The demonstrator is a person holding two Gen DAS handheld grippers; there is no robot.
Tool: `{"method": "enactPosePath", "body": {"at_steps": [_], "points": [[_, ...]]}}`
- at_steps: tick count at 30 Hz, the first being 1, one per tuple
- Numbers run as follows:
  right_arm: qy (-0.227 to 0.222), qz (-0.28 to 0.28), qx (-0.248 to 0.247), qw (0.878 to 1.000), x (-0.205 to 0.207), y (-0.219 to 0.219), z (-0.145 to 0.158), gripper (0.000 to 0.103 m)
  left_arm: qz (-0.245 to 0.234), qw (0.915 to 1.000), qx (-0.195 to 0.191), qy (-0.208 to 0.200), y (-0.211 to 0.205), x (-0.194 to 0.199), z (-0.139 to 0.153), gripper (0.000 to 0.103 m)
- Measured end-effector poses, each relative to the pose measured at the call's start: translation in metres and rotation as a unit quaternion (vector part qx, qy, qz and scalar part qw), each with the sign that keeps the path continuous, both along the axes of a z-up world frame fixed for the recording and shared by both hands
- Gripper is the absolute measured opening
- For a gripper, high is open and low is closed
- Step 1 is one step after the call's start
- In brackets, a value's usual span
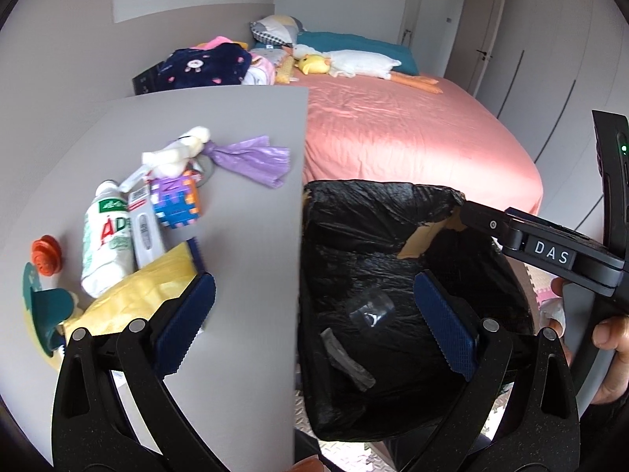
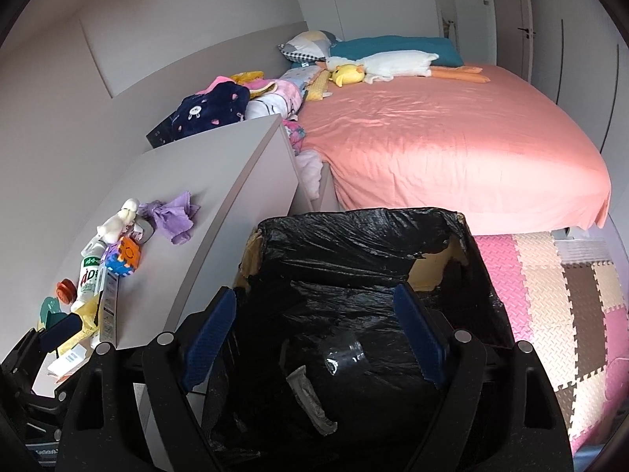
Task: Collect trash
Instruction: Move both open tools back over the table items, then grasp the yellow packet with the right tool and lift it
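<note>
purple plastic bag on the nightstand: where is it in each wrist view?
Left wrist: purple plastic bag sits upper left of centre, near the far right edge of the grey nightstand top.
Right wrist: purple plastic bag lies at left, mid-height.
Shared landmark: the white plush toy right beside it.

black left gripper [image 1: 314, 326] and right gripper [image 2: 316, 340], ridged blue pads, silver pivot pins, white "das" label.

Left hand-held gripper [image 1: 314, 318] jaws spread wide, nothing between the blue pads [image 1: 188, 322], right hand-held gripper [image 2: 316, 338] likewise wide apart, unloaded, held level beside the left
</note>
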State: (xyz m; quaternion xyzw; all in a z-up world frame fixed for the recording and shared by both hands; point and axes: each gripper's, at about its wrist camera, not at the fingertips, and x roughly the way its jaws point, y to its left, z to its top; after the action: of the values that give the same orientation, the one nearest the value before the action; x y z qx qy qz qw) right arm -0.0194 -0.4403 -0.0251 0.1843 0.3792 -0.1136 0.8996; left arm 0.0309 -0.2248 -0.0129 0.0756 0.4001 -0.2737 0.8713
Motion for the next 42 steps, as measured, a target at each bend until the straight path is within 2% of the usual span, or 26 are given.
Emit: {"method": "enactPosePath", "body": {"at_steps": [12,22,28,35,42], "points": [[0.000,0.059,-0.005,0.998,0.016,0.049,0.000,0.083,0.059,0.9979,0.006,-0.024,0.058,0.002,0.011,0.097],[0.002,0.122,-0.006,0.993,0.030,0.095,-0.006,0.083,0.132,0.9907,0.014,-0.029,0.110,0.015,0.014,0.097],[-0.027,0.152,0.049,0.987,0.032,0.109,-0.007,0.083,0.168,0.9852,0.020,-0.030,0.135,0.022,0.010,0.097],[-0.031,0.183,0.067,0.980,0.049,0.131,-0.008,0.083,0.201,0.9791,0.022,-0.020,0.160,0.037,0.001,0.097],[-0.039,0.229,0.102,0.967,0.069,0.157,-0.013,0.083,0.219,0.9752,0.027,-0.009,0.177,0.045,-0.004,0.097]]}}
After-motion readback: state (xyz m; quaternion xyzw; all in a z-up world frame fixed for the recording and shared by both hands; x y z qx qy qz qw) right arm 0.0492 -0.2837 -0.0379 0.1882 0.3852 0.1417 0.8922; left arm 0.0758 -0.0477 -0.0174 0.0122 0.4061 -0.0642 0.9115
